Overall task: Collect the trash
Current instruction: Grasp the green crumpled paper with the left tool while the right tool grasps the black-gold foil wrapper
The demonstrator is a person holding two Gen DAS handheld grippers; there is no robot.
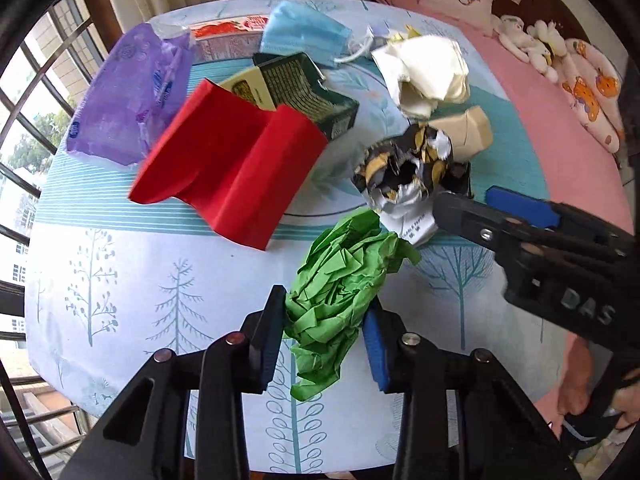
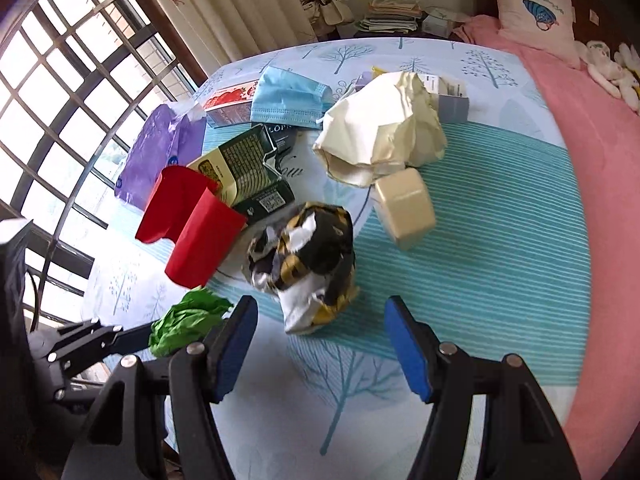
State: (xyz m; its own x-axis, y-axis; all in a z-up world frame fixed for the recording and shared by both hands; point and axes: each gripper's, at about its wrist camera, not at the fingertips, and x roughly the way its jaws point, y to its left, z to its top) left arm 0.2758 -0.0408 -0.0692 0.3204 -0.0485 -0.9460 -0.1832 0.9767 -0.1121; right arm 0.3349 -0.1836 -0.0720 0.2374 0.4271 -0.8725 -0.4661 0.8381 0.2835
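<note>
Here the left gripper (image 1: 324, 344) pinches the green paper (image 1: 340, 288); the right gripper (image 2: 320, 344), jaws wide and empty, faces the black-and-gold wrapper (image 2: 308, 264) at twelve o'clock — nearer arm.

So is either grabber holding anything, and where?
The left gripper pinches the green paper wad at its lower middle. The right gripper holds nothing.

a home bedroom: a bed in a pink sheet (image 2: 580, 128), a pillow (image 2: 536, 4), plush toys (image 1: 524, 40), curtains (image 2: 224, 4), a barred window (image 2: 72, 80).
</note>
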